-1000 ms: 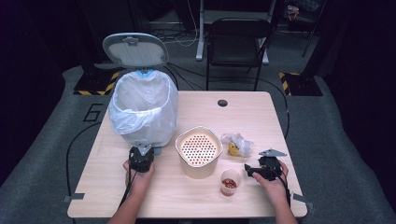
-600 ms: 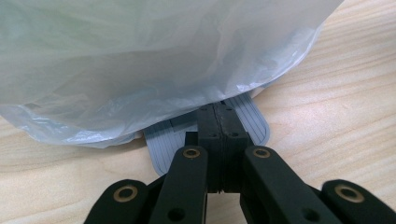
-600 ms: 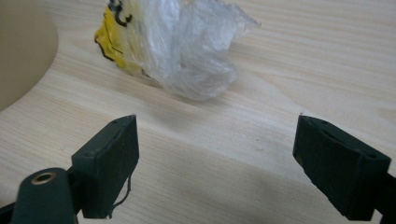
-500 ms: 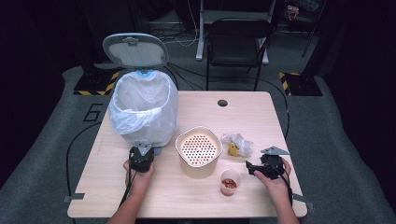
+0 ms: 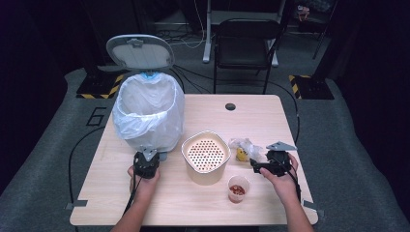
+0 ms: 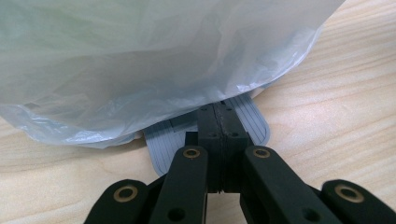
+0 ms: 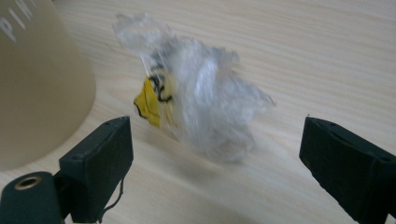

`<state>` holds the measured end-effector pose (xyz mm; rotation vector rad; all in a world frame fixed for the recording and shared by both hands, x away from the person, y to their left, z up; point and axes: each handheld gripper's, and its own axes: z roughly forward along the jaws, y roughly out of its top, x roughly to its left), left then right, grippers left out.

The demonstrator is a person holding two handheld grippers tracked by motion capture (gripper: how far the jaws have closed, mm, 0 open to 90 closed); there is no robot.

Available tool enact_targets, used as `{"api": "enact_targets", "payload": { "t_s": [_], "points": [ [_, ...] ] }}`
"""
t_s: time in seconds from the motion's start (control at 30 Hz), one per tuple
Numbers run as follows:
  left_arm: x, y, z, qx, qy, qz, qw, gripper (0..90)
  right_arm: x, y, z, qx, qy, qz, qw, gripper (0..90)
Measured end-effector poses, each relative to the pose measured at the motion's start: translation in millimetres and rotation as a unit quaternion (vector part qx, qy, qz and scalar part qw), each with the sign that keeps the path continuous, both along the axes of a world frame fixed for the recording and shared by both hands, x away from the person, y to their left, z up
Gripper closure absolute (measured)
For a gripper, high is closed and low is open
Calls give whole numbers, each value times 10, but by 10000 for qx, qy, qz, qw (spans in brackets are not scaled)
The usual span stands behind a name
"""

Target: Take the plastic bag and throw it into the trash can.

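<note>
A white-bagged bin [image 5: 149, 116] stands on the left of the table with its lid [image 5: 140, 52] up. My left gripper [image 5: 146, 155] is shut, and its tips [image 6: 218, 112] rest on the bin's grey ribbed pedal [image 6: 254, 123], under the bag's edge. A crumpled clear wrapper with a yellow scrap [image 5: 243, 149] lies right of the beige perforated container [image 5: 205, 155]. My right gripper [image 5: 257, 166] points at the wrapper [image 7: 201, 112]. Its jaws [image 7: 215, 140] have just been opening and stand wide. The wrapper lies just ahead of the gap, untouched.
A small clear cup with red bits [image 5: 238, 188] stands near the front edge, between container and right hand. The tabletop has a cable hole [image 5: 230, 106] at the back. A black chair [image 5: 246, 48] stands beyond the table, with cables on the floor.
My right gripper has lifted a little and drifted from beside the cup towards the wrapper, its jaws wider. The left gripper and the bin lid have not moved.
</note>
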<state>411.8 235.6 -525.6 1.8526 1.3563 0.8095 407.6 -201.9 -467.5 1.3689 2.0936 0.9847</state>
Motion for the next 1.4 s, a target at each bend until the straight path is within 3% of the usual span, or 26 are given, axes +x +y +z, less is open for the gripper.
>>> {"api": "enact_targets", "payload": {
  "t_s": [0.23, 0.47, 0.9, 1.03, 1.1, 1.17, 1.4],
  "points": [
    [-7, -20, 4, 111, 3, 4, 9999, 898, 237, 118, 123, 373, 98, -32, 9993, 139],
    [-8, -21, 1, 111, -18, 12, 9999, 897, 429, 239, 193, 156, -2, -169, 9997, 138],
    [-17, -20, 4, 164, -82, -1, 9998, 897, 678, 421, 161, 115, 15, -441, 9990, 140],
    [-11, -5, 5, 31, -32, -9, 10000, 899, 681, 451, 81, -6, 177, -482, 9987, 139],
    [-8, -14, -1, 114, -104, 4, 9999, 900, 658, 446, 35, -39, 204, -478, 9986, 140],
    [-17, -30, 6, 199, -52, -7, 9998, 900, 634, 425, -16, -24, 233, -515, 9984, 140],
    [-20, -56, -3, 302, -118, 50, 9995, 900, 512, 367, -152, -126, 314, -594, 9977, 140]
  ]
}}
